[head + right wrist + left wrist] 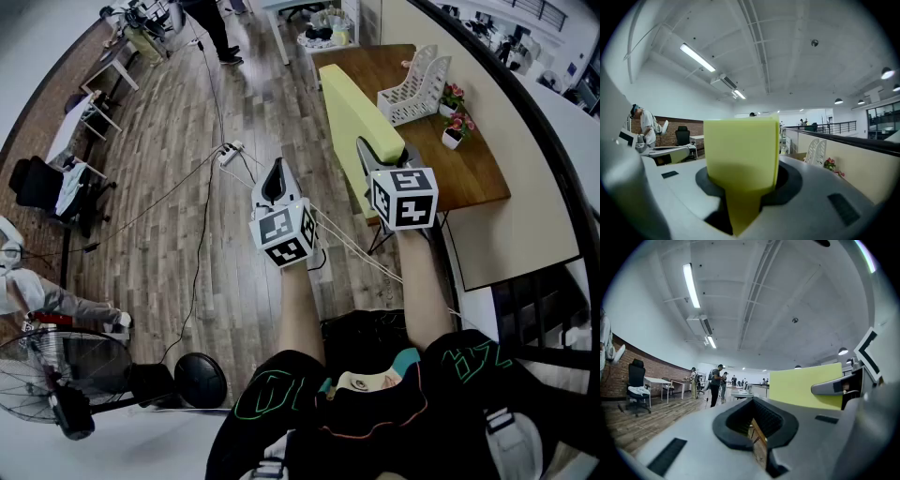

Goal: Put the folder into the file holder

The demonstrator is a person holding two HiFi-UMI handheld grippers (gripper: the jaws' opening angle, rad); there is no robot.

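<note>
A pale yellow folder (352,117) is held on edge over the near half of the brown wooden table (473,178), and my right gripper (373,161) is shut on its near end. In the right gripper view the folder (740,154) stands upright between the jaws of that gripper (743,206) and blocks most of what lies ahead. The white file holder (415,86) stands at the table's far end, also seen as the file holder (815,151) to the right of the folder. My left gripper (275,178) hovers over the wooden floor left of the table, shut and empty (754,427).
Two small flower pots (457,131) stand on the table near the file holder, by the beige partition. A power strip with cables (228,153) lies on the floor. A fan (56,375), office chairs (42,187) and a standing person (211,28) are to the left and beyond.
</note>
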